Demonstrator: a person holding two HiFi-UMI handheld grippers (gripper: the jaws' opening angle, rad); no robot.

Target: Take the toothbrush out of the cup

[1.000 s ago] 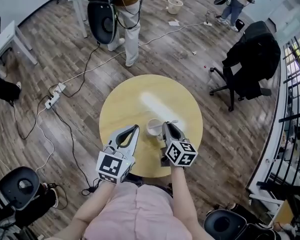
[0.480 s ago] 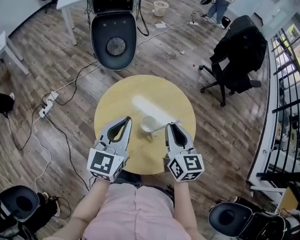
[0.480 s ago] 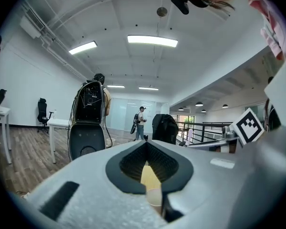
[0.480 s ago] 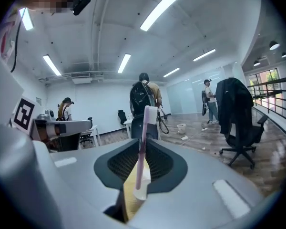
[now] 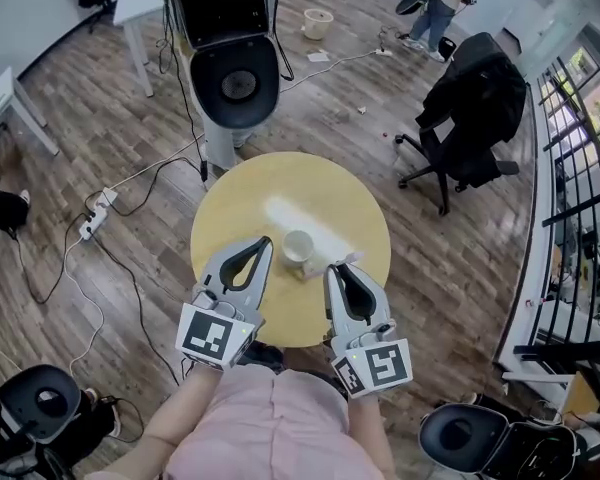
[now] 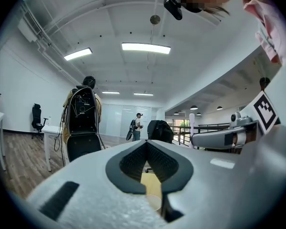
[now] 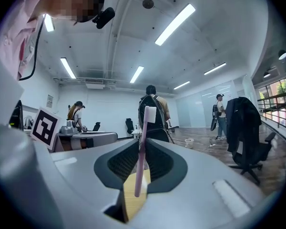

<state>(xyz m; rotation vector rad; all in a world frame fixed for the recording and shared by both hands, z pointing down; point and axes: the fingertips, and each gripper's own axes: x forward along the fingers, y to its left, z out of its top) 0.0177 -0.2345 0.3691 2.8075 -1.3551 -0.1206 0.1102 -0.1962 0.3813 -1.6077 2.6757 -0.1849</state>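
Holding the toothbrush (image 7: 142, 147) pinched in its fingers, right gripper (image 5: 337, 270) hangs clear of the cup (image 5: 298, 246), which stands empty on the table (image 5: 240, 198). Left gripper (image 5: 264, 242) closed, empty. Extraction looks done.

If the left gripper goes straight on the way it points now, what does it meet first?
Probably nothing near: the left gripper points level, above the cup. Far ahead in its line stands a black chair, but depth is unclear.
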